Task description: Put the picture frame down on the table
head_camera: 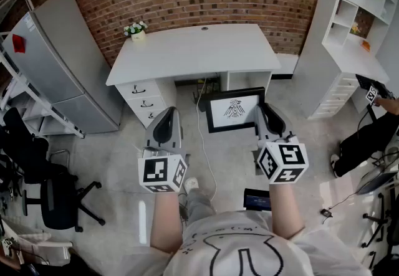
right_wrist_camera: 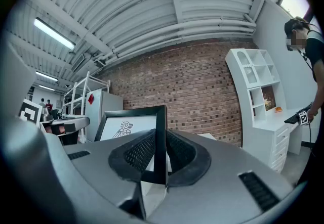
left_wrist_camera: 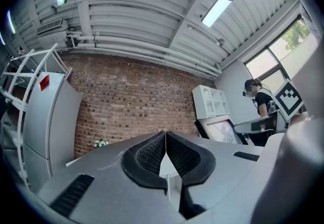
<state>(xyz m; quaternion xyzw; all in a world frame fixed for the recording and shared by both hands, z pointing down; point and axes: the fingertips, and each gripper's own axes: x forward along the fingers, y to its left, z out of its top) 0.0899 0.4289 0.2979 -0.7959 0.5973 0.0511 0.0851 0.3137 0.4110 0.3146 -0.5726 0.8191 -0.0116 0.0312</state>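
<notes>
A black picture frame [head_camera: 234,109] with a white print of a bird figure hangs upright in front of the white desk [head_camera: 196,50], below its top. My right gripper [head_camera: 267,118] is shut on the frame's right edge; in the right gripper view the frame's black bar [right_wrist_camera: 160,142] stands clamped between the pads. My left gripper [head_camera: 166,126] is shut with nothing in it, well left of the frame. From the left gripper view the frame [left_wrist_camera: 221,130] shows far to the right.
A small pot of white flowers [head_camera: 136,30] stands on the desk's back left corner. Drawers [head_camera: 146,100] sit under the desk. A grey cabinet [head_camera: 59,63] is at left, white shelving [head_camera: 355,13] at right, black chairs [head_camera: 37,175] at lower left. A person [head_camera: 374,128] is at right.
</notes>
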